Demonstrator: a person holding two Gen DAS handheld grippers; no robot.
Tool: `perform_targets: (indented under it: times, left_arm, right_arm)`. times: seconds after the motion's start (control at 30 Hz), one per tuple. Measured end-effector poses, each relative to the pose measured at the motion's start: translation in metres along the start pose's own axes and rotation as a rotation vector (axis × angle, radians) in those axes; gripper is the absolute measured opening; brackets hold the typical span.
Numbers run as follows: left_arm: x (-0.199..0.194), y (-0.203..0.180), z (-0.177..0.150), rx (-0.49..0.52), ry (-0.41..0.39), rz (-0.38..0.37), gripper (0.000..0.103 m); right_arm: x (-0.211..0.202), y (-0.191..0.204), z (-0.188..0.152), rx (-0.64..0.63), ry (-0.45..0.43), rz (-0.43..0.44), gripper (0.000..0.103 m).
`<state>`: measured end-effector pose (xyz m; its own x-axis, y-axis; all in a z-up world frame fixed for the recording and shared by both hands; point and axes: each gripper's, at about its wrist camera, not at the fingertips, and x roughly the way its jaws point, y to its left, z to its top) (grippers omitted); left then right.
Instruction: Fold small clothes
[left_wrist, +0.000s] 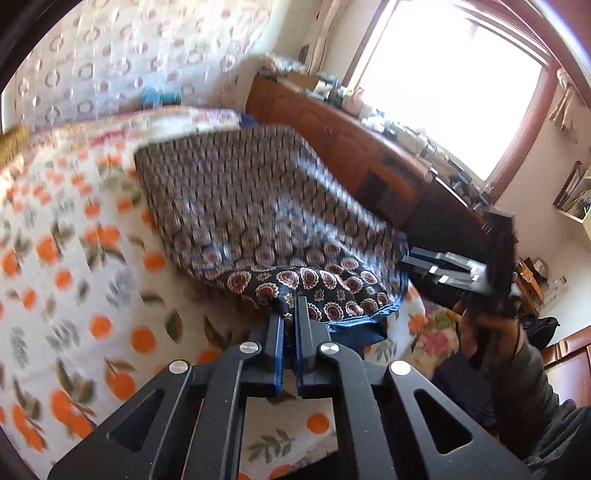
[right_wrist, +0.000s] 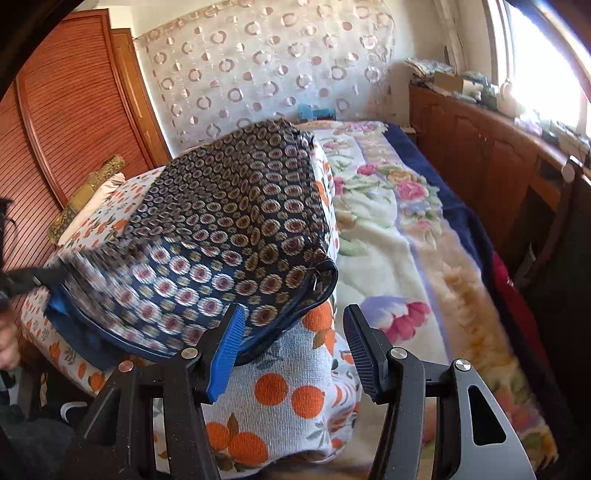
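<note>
A small dark-blue garment with a round medallion print (left_wrist: 258, 206) lies over the orange-print cloth (left_wrist: 66, 229) on the bed. My left gripper (left_wrist: 290, 304) is shut on the garment's near edge and lifts it, so the cloth is blurred. In the right wrist view the garment (right_wrist: 229, 221) hangs in a fold. My right gripper (right_wrist: 295, 343) is open and empty; its blue left pad (right_wrist: 227, 354) sits just under the garment's near corner. The right gripper also shows in the left wrist view (left_wrist: 447, 269), at the garment's right side.
A floral blanket (right_wrist: 399, 229) covers the bed to the right. A long wooden cabinet (right_wrist: 491, 147) with clutter runs under the bright window. A slatted wooden wardrobe (right_wrist: 62, 122) stands at left. A patterned curtain (right_wrist: 258, 66) hangs behind the bed.
</note>
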<state>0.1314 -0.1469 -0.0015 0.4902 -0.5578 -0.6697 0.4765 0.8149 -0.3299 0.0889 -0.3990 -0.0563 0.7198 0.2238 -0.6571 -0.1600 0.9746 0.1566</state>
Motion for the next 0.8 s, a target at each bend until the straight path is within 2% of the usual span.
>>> perform_targets:
  times: [0.23, 0.4, 0.63, 0.8]
  left_arm:
    - [-0.010, 0.009, 0.011, 0.002, -0.029, 0.020, 0.006]
    - [-0.013, 0.009, 0.018, -0.003, -0.050, 0.016, 0.005]
    - [-0.013, 0.005, 0.059, 0.012, -0.102, 0.000, 0.005]
    - [0.001, 0.015, 0.095, 0.010, -0.123, 0.018, 0.005]
  right_arm:
    - [0.018, 0.001, 0.003, 0.069, 0.030, 0.018, 0.057]
    - [0.012, 0.013, 0.004, 0.037, 0.012, 0.005, 0.057]
    - [0.005, 0.021, 0.008, 0.014, -0.029, 0.002, 0.057]
    - [-0.014, 0.020, 0.016, -0.019, -0.082, -0.025, 0.057]
